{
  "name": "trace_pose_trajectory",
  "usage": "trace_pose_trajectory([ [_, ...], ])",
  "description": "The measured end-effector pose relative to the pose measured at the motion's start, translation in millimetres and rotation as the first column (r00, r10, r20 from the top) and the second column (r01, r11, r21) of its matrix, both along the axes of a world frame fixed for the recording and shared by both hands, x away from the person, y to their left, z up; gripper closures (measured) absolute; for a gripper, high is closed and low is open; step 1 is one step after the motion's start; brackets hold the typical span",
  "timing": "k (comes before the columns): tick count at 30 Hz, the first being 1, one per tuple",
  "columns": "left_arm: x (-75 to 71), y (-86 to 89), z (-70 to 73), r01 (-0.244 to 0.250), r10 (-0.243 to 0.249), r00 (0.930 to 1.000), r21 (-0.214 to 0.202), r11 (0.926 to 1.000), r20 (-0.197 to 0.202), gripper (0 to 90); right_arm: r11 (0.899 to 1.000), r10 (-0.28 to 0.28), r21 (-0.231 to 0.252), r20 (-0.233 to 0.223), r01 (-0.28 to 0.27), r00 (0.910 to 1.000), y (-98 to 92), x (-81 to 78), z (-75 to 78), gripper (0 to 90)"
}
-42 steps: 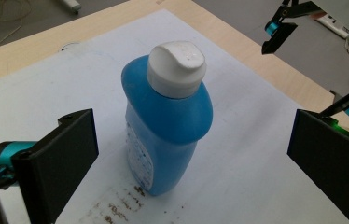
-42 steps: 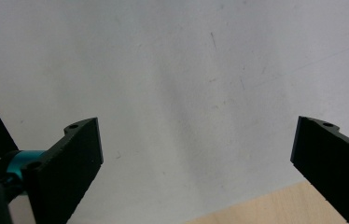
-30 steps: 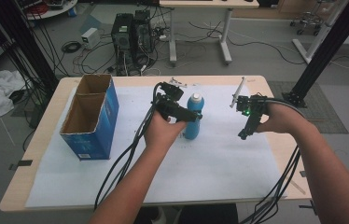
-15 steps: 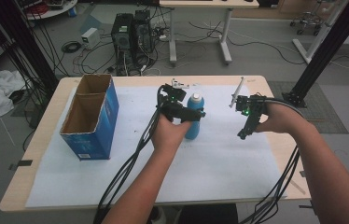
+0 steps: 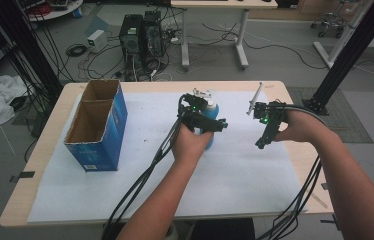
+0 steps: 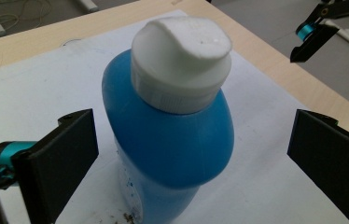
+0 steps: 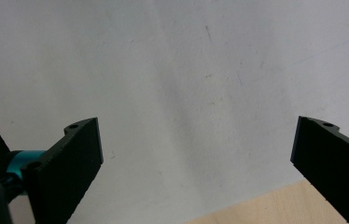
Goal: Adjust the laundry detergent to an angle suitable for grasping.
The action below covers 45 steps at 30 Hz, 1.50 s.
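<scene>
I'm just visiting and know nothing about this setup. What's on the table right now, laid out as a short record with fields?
Table cover: white sheet
Bottle: blue bottle with white cap, standing upright
Left gripper: left gripper open, jaws either side of the bottle, not touching it
Right gripper: right gripper open, holding nothing, pointed at the sheet
Box: blue cardboard box, open top, at the table's left

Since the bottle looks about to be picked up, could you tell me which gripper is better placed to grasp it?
Left. The left gripper is open with the blue bottle standing between its fingers. The right gripper faces bare white paper.
</scene>
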State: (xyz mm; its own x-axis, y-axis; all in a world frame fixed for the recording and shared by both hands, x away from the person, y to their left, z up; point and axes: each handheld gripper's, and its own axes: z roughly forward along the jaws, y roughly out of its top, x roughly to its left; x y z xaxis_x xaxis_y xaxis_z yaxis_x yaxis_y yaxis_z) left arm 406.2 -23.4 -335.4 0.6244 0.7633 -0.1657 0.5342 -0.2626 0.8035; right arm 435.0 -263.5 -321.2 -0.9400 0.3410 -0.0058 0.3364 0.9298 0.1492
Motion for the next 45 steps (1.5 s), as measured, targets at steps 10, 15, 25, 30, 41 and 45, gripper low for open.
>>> trace_pose_trajectory([
  [10,14.7,-9.6,-7.4,-0.026,0.026,0.9996,0.034,0.9991,-0.011,1.7,1.0,-0.01,0.0,-0.002,0.01,0.9999,-4.6,1.3,-2.7,1.2],
  [15,18.8,-10.3,-8.1,-0.038,0.038,0.9993,0.042,0.9984,-0.006,1.7,1.0,-0.01,0.002,-0.003,0.01,0.9999,-3.8,2.7,-4.0,1.2],
  [25,22.5,-13.8,-7.8,-0.053,0.051,0.9985,0.075,0.9958,0.019,12.5,1.0,-0.009,0.0,-0.009,0.009,0.9999,-1.1,6.0,-6.1,1.2],
  [30,22.9,-16.4,-9.0,-0.07,0.066,0.9971,0.096,0.9929,0.038,14.4,1.0,-0.011,0.0,-0.007,0.011,0.9999,-2.5,6.4,-6.2,1.2],
  [41,23.5,-18.2,-10.7,-0.075,0.07,0.9963,0.113,0.9907,0.05,28.0,1.0,-0.019,0.004,-0.007,0.019,0.9998,-4.3,5.5,-5.7,1.2],
  [45,23.9,-19.6,-12.8,-0.07,0.065,0.9968,0.127,0.9893,0.048,29.7,1.0,-0.017,0.004,-0.006,0.017,0.9998,-4.4,6.0,-5.9,1.2],
])
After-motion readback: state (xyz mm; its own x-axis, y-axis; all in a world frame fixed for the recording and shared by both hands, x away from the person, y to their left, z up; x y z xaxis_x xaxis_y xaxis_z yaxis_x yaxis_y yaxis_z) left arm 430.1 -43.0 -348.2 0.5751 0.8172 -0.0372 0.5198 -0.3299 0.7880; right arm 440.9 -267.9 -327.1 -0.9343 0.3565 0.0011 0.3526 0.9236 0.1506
